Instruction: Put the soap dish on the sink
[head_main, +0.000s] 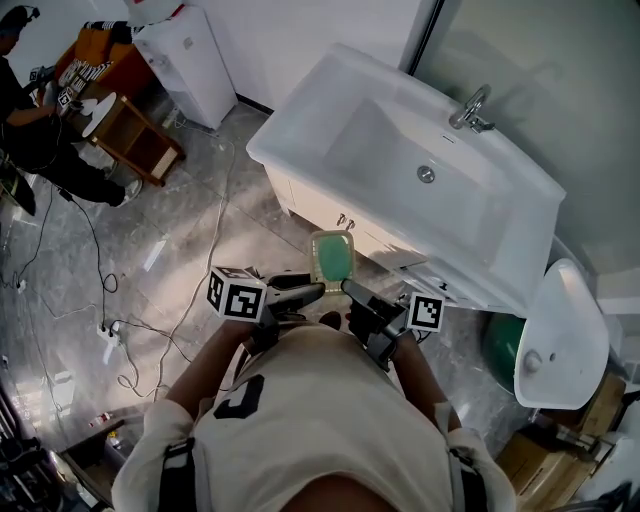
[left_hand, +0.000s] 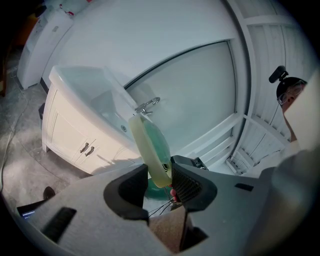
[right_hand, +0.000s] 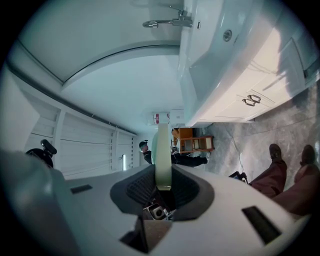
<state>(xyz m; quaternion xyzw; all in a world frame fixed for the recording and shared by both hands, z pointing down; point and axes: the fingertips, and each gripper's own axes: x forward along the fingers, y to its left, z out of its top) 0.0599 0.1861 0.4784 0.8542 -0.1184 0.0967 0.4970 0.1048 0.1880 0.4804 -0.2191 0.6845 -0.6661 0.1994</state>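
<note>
Fingers (left_hand: 187, 185) of the left gripper (left_hand: 159, 172) and the right gripper (right_hand: 162, 172) are clenched on one pale green soap dish (head_main: 332, 258), each pair grasping its near end from either side. A person in a cream shirt (head_main: 310, 420) holds the dish out in front of the chest, above the grey marble floor (head_main: 190, 250) and just short of the white sink (head_main: 295, 120), not touching it. A chrome tap (head_main: 470, 108) stands at the back of the basin, with the drain (head_main: 426, 174) below it. Cables (head_main: 120, 340) trail across the floor at left, where another person (head_main: 40, 130) sits beside a wooden shelf (head_main: 135, 135).
</note>
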